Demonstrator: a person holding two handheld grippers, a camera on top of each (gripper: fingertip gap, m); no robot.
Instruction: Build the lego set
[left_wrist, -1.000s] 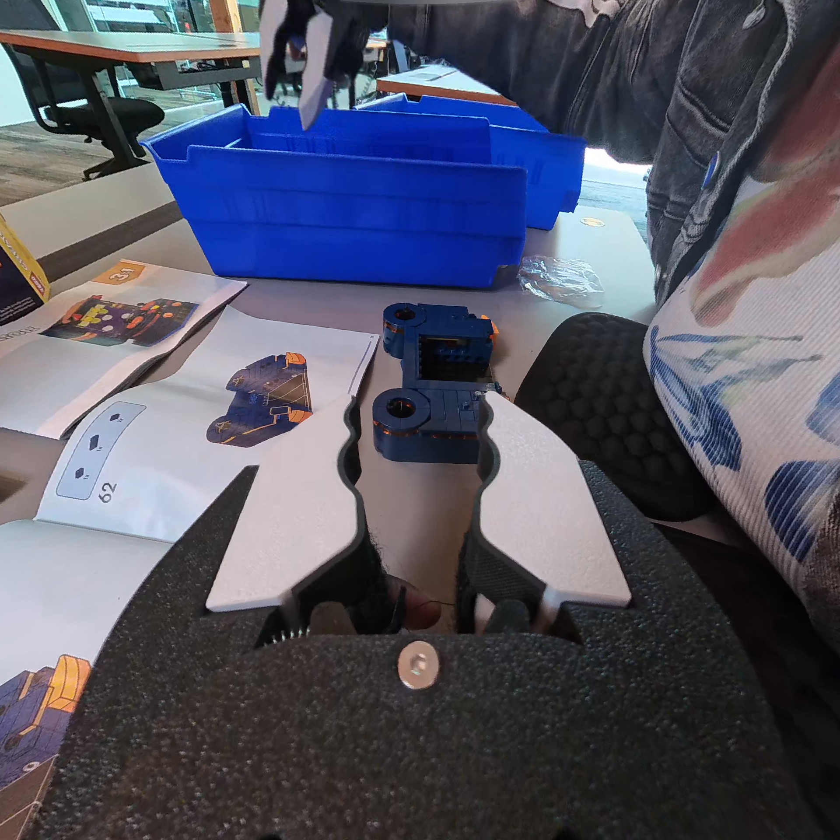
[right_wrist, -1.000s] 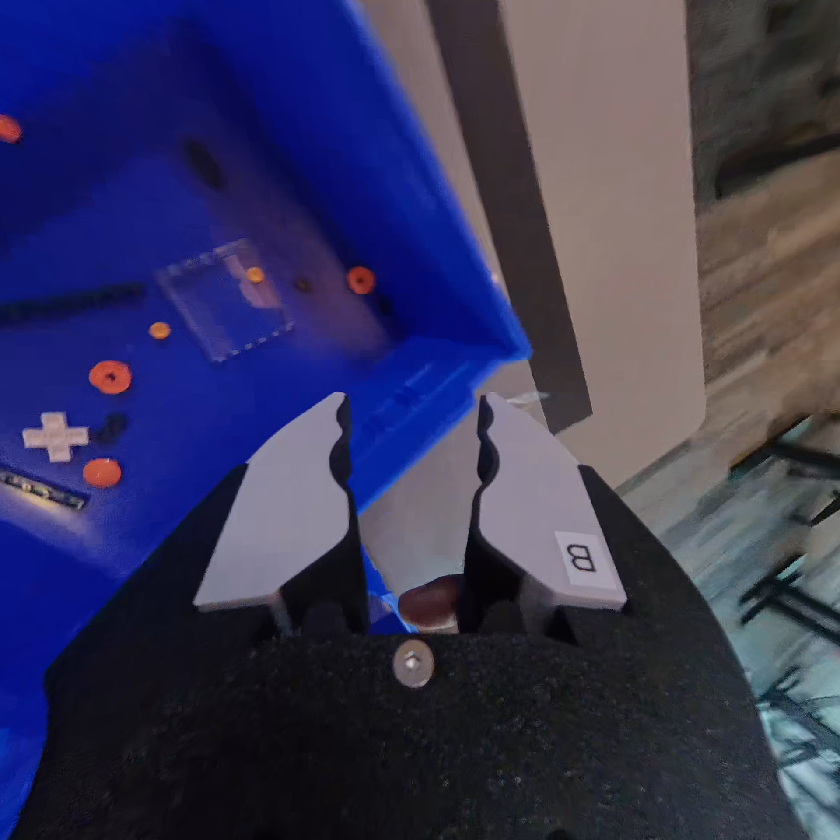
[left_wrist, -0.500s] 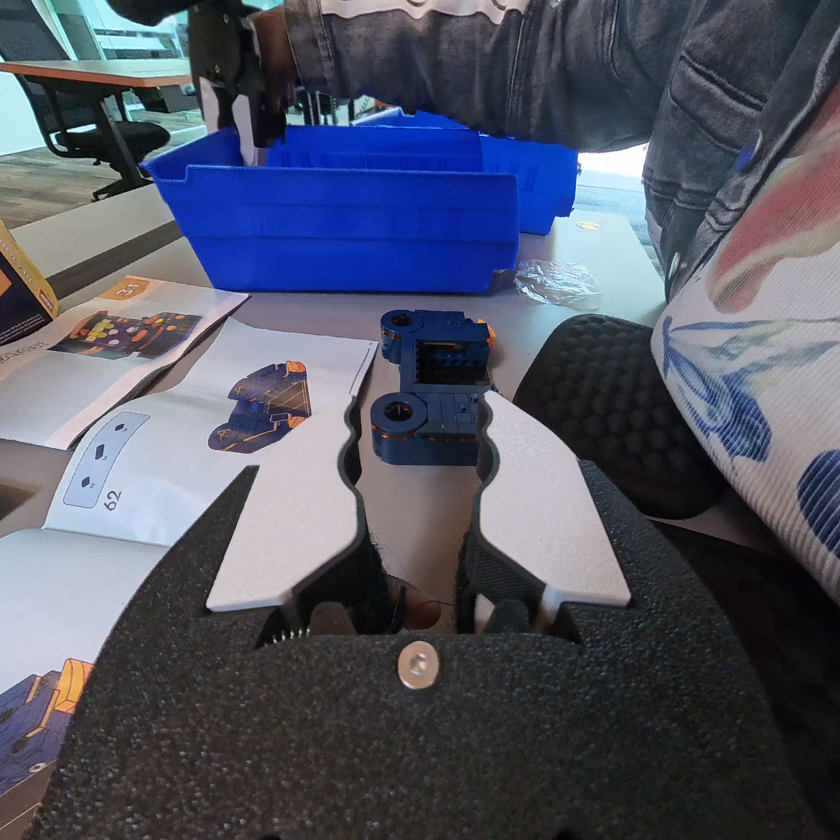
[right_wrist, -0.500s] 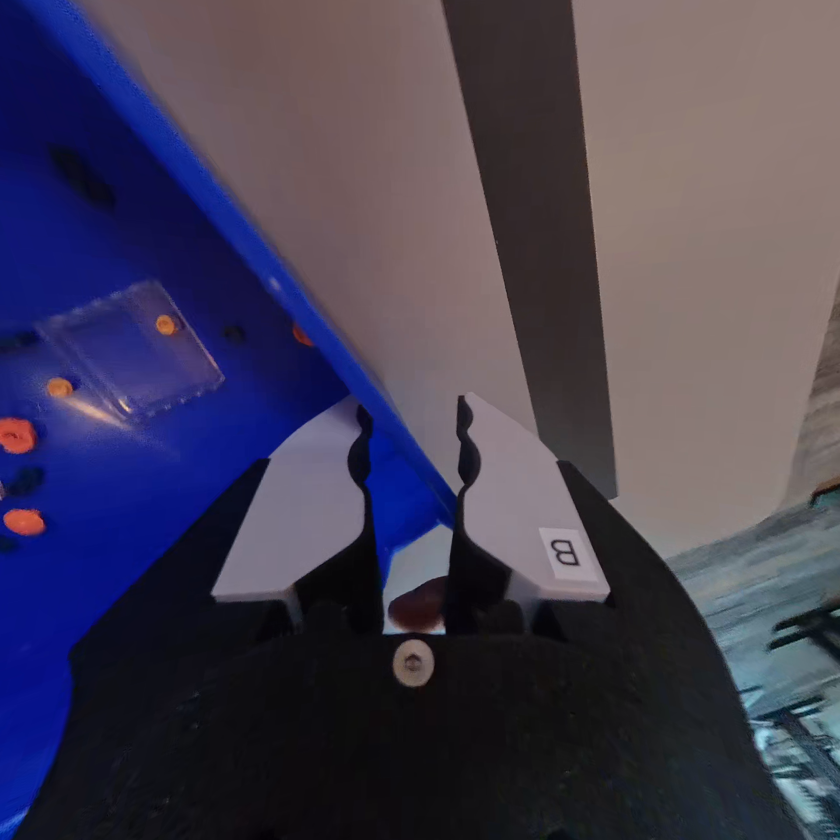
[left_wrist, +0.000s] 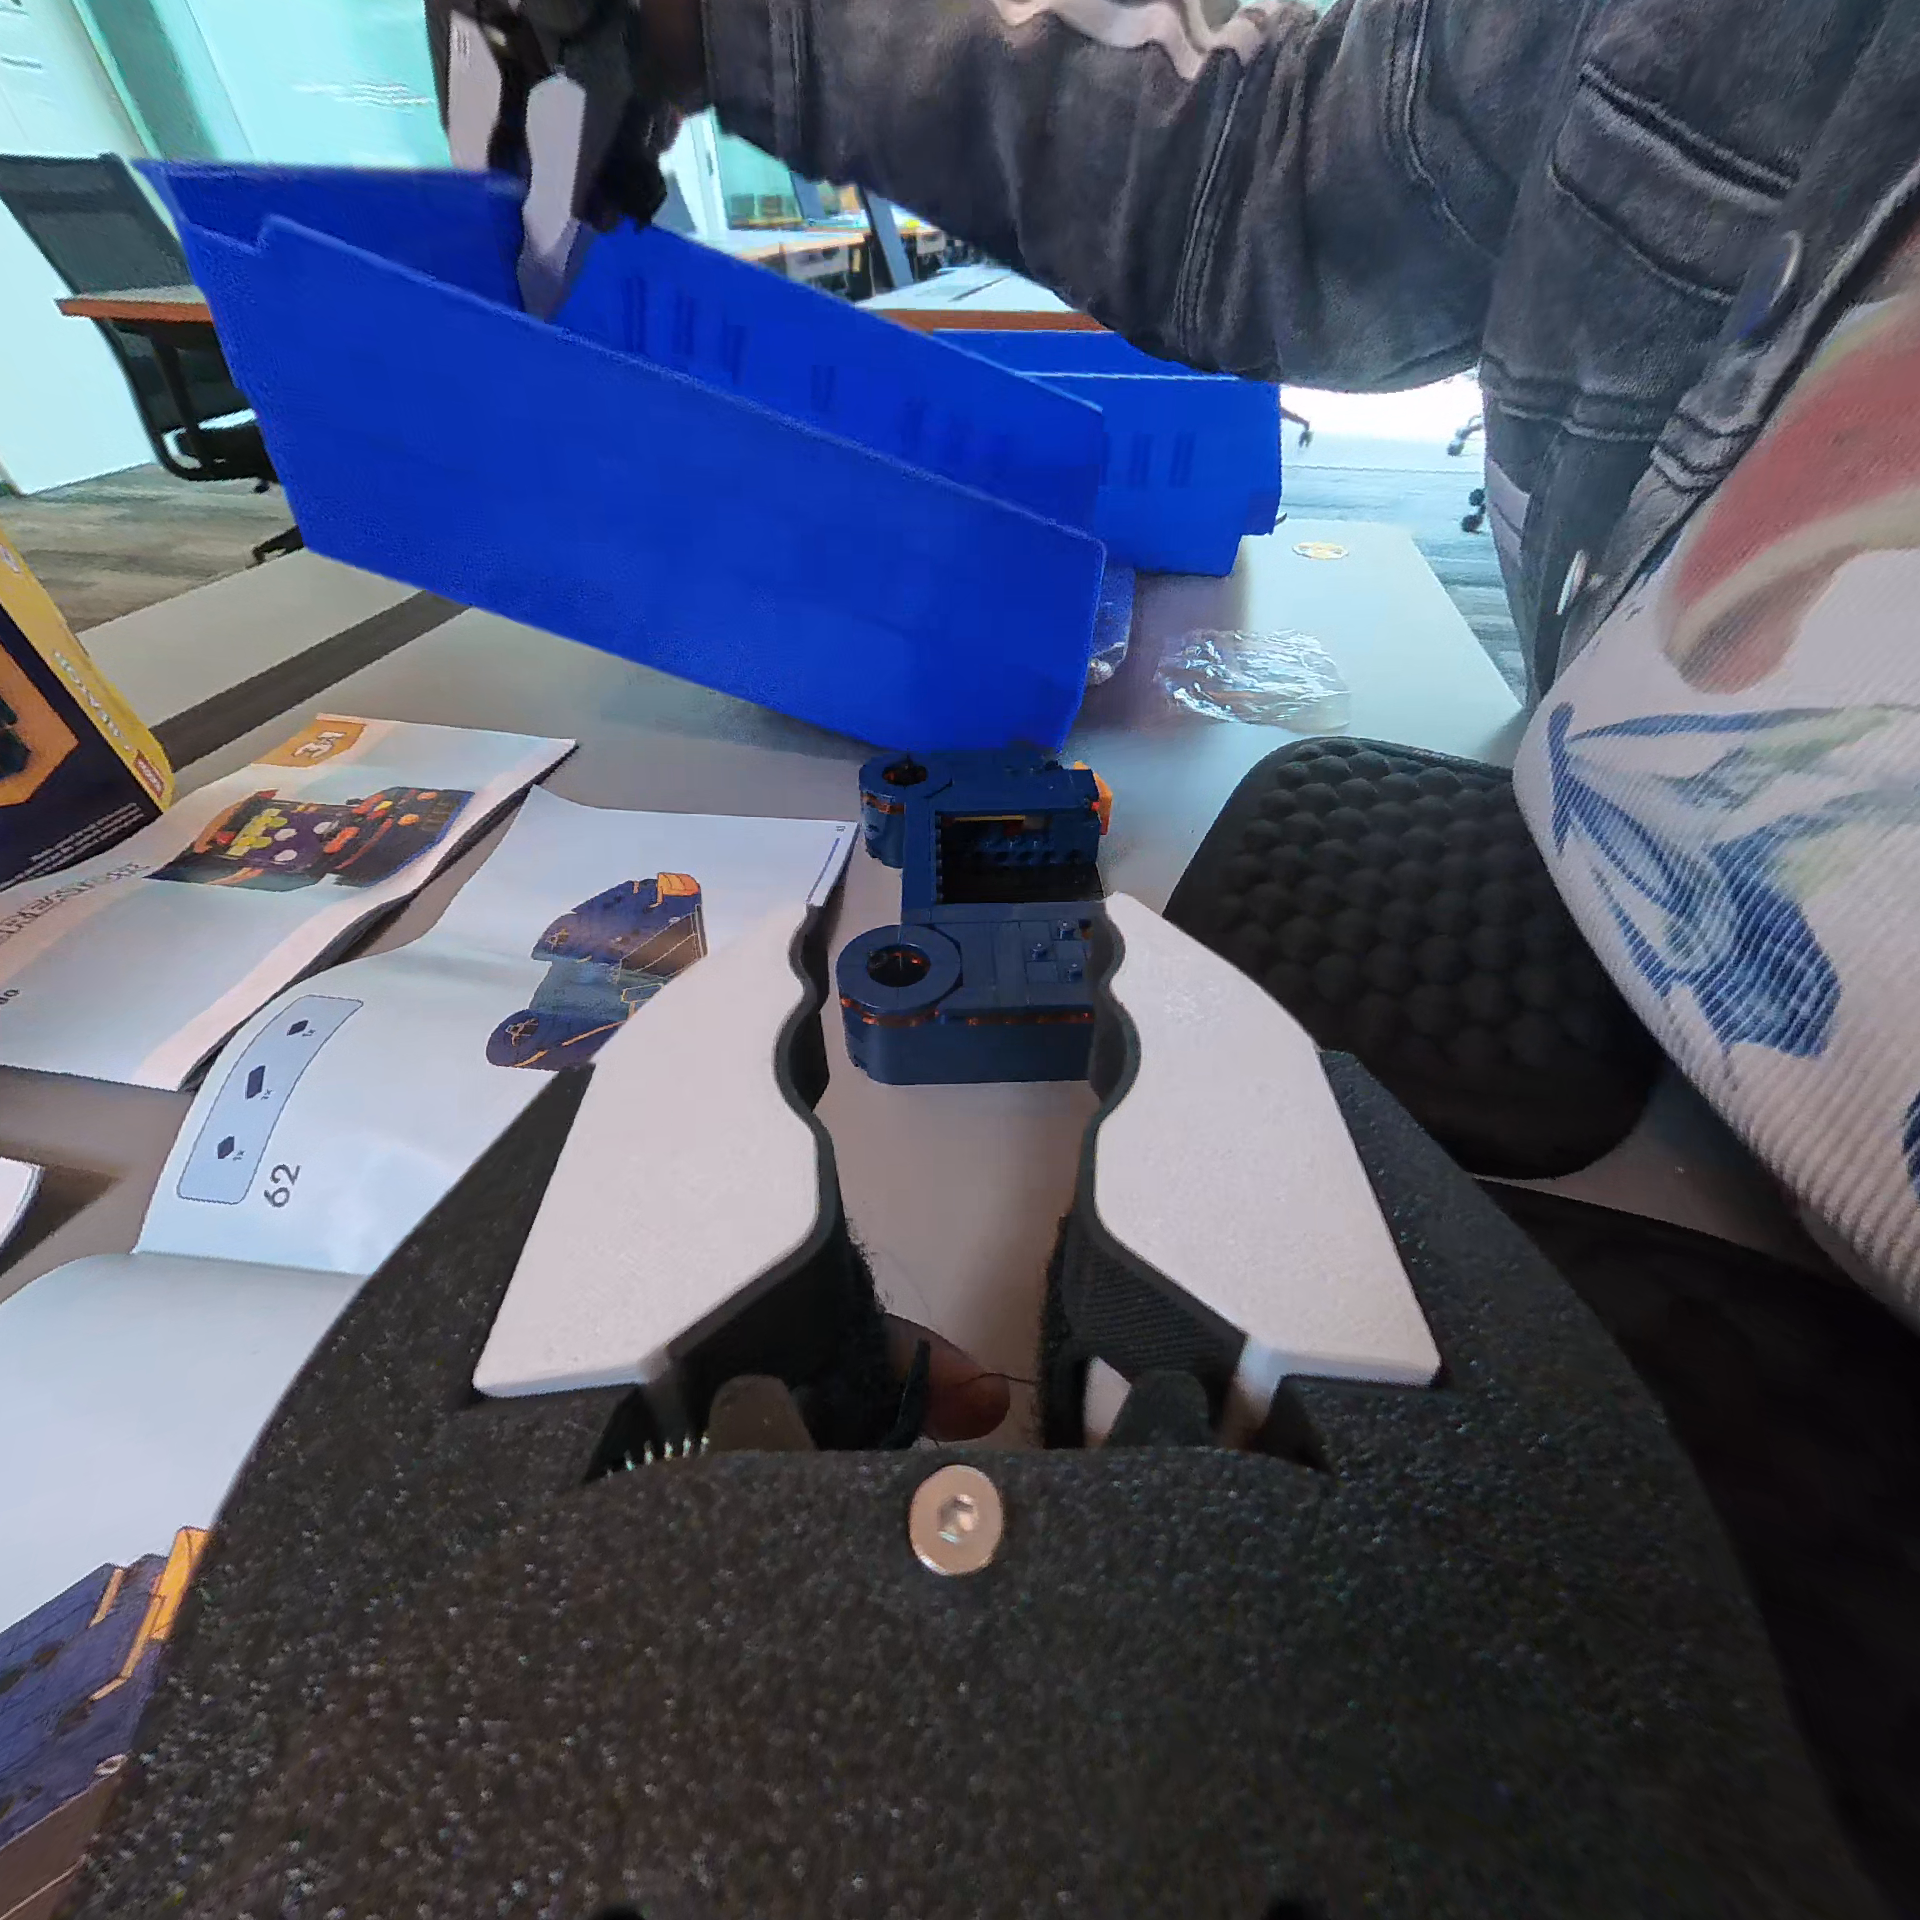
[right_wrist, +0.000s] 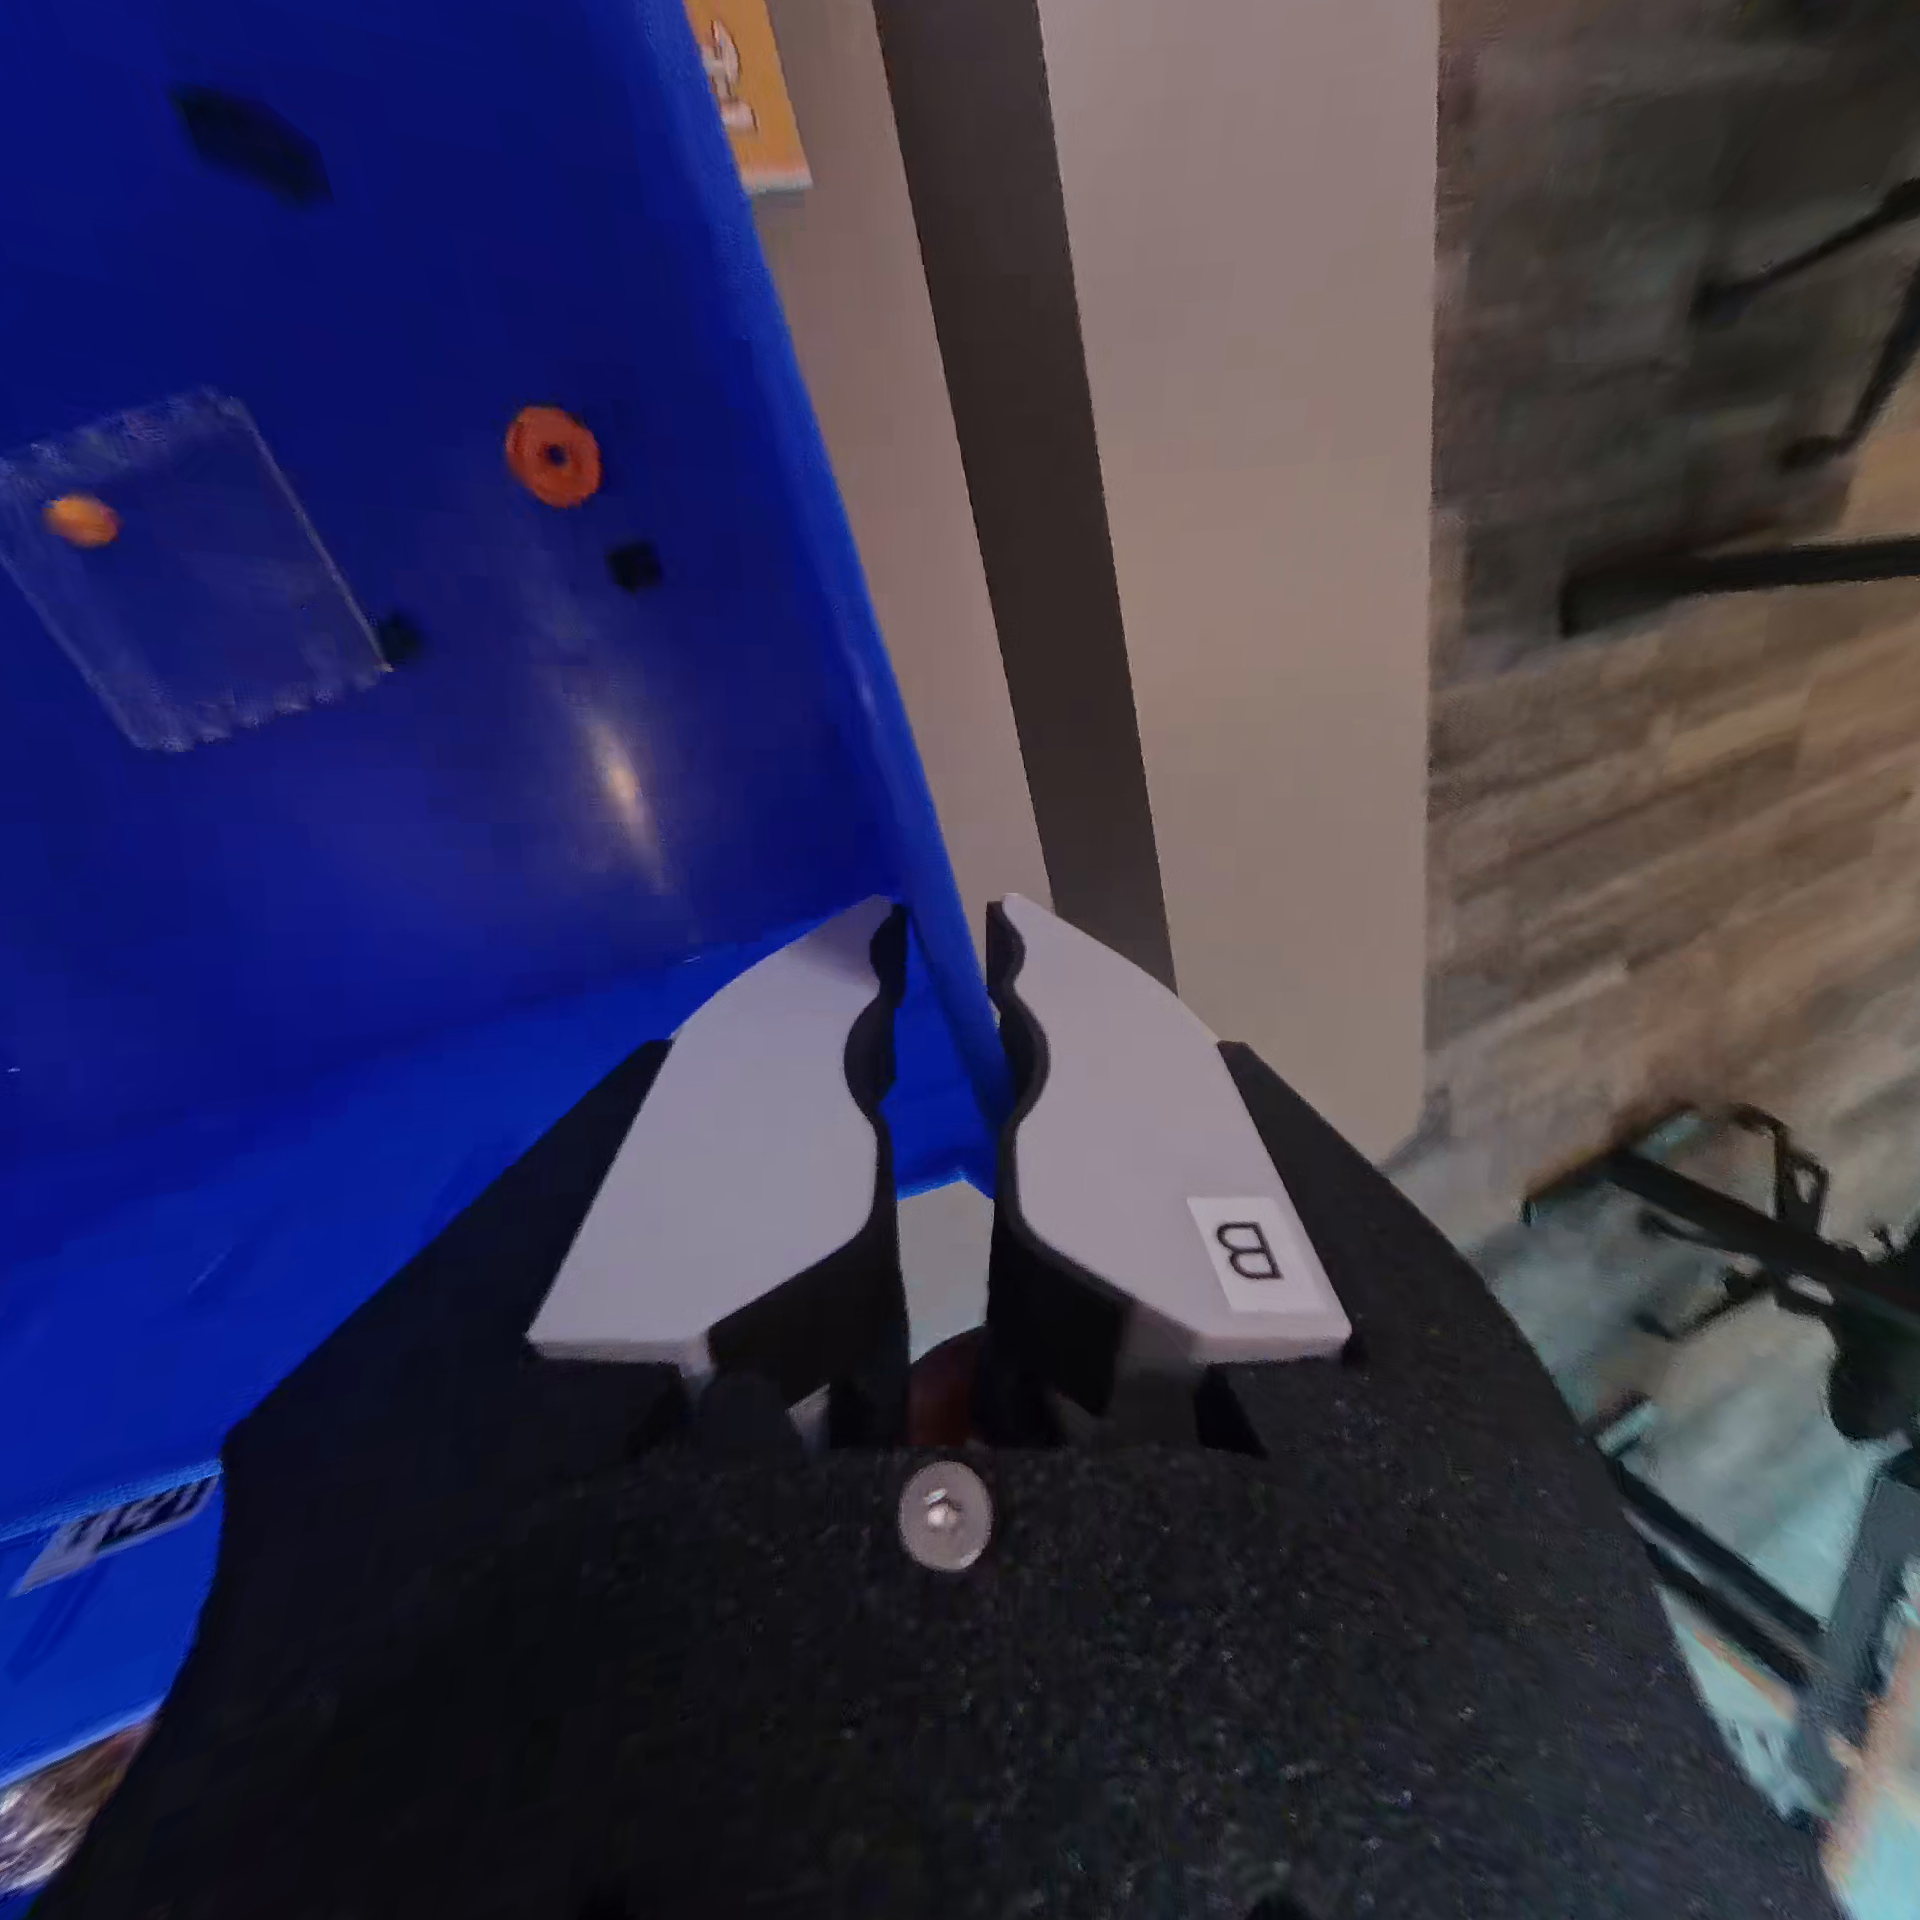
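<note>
With its fingers spread wide, the left gripper (left_wrist: 961, 951) sits low over the table (left_wrist: 1340, 582), nothing held. Dark blue lego build (left_wrist: 971, 925) with orange trim stands on the table right at the fingertips, its near end level with them; contact can't be judged. Two round sockets on its left side, a recessed bay in the middle.

Left of it: open instruction booklet (left_wrist: 416, 1039) flat on the table, a second booklet (left_wrist: 260, 862) partly under it, a box corner (left_wrist: 52, 748) at the left edge. Right of the build: black bumpy pad (left_wrist: 1392, 935), then the person's patterned sleeve (left_wrist: 1714, 883).

Behind the build: blue bin (left_wrist: 665, 499), tilted, left end raised off the table, right end down near the build. Second blue bin (left_wrist: 1184, 447) behind it, crumpled clear wrapper (left_wrist: 1247, 675) on the table beside it.

Right gripper (right_wrist: 943, 914) is clamped on the tilted bin's rim (right_wrist: 951, 997); the thin blue wall runs between the fingers, narrow gap either side at the tips. Left wrist view shows the same gripper (left_wrist: 561, 208) at the raised far-left corner.

Inside the bin: orange round pieces (right_wrist: 554, 455), small dark pieces (right_wrist: 634, 566), a clear square plate (right_wrist: 187, 571).

Beyond: dark strip across the table, wood-look floor, black chair legs, blurred.
</note>
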